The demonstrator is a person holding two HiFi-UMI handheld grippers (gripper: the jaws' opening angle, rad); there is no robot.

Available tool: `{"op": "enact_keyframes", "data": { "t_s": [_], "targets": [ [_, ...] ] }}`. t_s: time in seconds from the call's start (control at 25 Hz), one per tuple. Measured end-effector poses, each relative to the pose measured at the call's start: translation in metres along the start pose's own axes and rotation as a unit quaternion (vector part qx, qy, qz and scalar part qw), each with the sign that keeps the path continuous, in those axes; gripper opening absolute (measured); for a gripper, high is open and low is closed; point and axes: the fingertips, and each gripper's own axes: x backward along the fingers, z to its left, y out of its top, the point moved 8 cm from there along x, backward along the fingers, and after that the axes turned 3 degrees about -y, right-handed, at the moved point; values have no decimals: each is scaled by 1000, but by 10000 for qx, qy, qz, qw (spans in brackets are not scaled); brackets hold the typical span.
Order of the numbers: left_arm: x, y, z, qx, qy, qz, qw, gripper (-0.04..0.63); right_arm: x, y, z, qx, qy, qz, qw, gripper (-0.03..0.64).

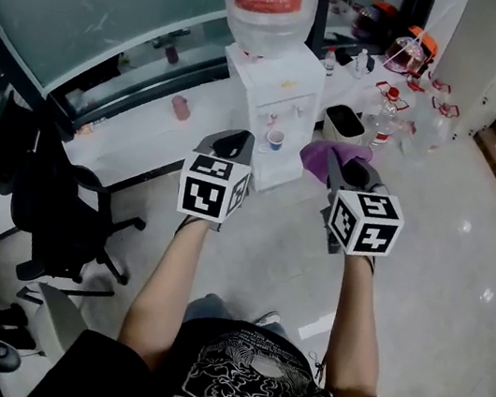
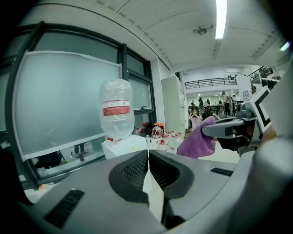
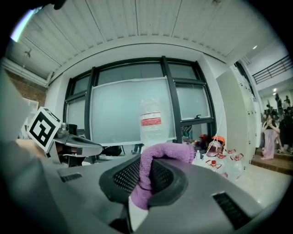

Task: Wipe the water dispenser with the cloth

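The white box-shaped water dispenser (image 1: 274, 102) is seen standing on the floor against the low white ledge (image 1: 161, 125) under the window, with an inverted clear plastic bottle with a red label (image 1: 264, 1) seated on top. A small paper cup (image 1: 276, 139) is set in its tap recess. Both grippers are held out in front of it, and no contact with the cabinet has been made.

The purple terry cloth (image 3: 151, 169) is clamped between the jaws of the right gripper (image 3: 144, 176); a fold is bunched over the jaw tips and a short tail hangs below. The jaws of the left gripper (image 2: 147, 171) are pressed together at the tips with nothing held between them.

The wiping is judged not yet started. 3 risks are foreseen. The cup could be knocked over or off its recess if the front is swept low without care. A tap could be pushed by the cloth or a jaw, and water released. The bottle could be jarred if the top is wiped with too much force. The cloth could also be dragged out of the jaws if it snags on an edge.
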Motion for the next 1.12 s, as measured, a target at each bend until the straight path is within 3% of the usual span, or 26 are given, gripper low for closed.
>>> {"op": "enact_keyframes", "data": {
  "t_s": [0.64,1.12],
  "targets": [
    [-56,-28,38,295,555,227,9978,28,-133,-10,17,182,1247,308,9916,41],
    [-150,-42,116,635,735,476,9941,28,-284,-37,19,-187,1697,877,9814,41]
  ]
}}
